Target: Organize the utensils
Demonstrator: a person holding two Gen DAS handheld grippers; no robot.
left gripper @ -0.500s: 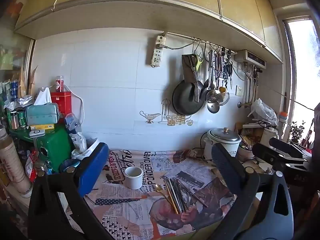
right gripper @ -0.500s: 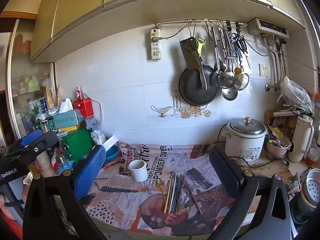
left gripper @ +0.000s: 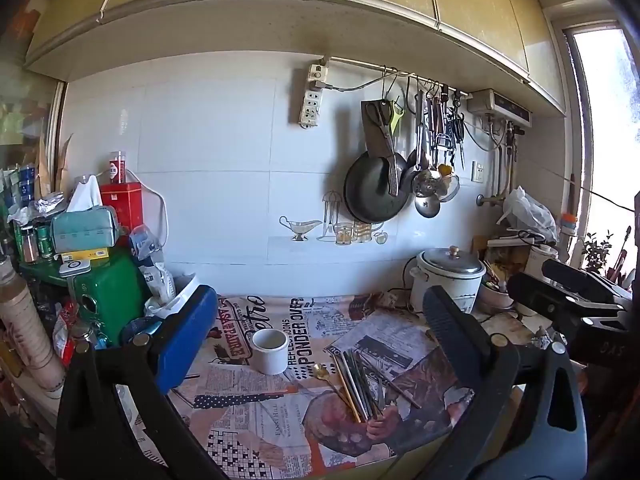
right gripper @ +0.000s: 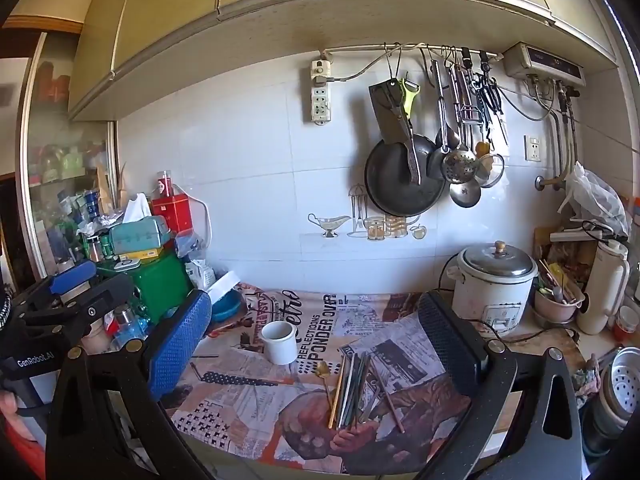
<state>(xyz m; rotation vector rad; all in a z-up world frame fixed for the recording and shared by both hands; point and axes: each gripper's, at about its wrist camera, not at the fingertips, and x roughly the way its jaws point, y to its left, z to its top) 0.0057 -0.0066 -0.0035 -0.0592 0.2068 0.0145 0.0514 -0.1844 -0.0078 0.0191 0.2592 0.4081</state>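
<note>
Utensils (left gripper: 360, 380) loose on newspaper-print cloth (left gripper: 260, 432), white cup (left gripper: 270, 350) just beside, rice cooker (right gripper: 494, 286) behind, both grippers' jaws apart, empty.

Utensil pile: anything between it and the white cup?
Nothing visible. The utensil pile lies flat on the printed cloth, the white cup stands apart to its left, only bare cloth between. Both claws are open, empty.

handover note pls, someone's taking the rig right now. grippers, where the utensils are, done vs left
Left gripper: open, holding nothing, above the counter.
Right gripper: open, holding nothing, same.
Utensils: loose pile of chopsticks plus a gold spoon, flat on the newspaper-print cloth.
White cup: upright, looks empty, just left of the pile.
Done: nothing sorted yet.
Left: probably move the utensils into the cup.
</note>
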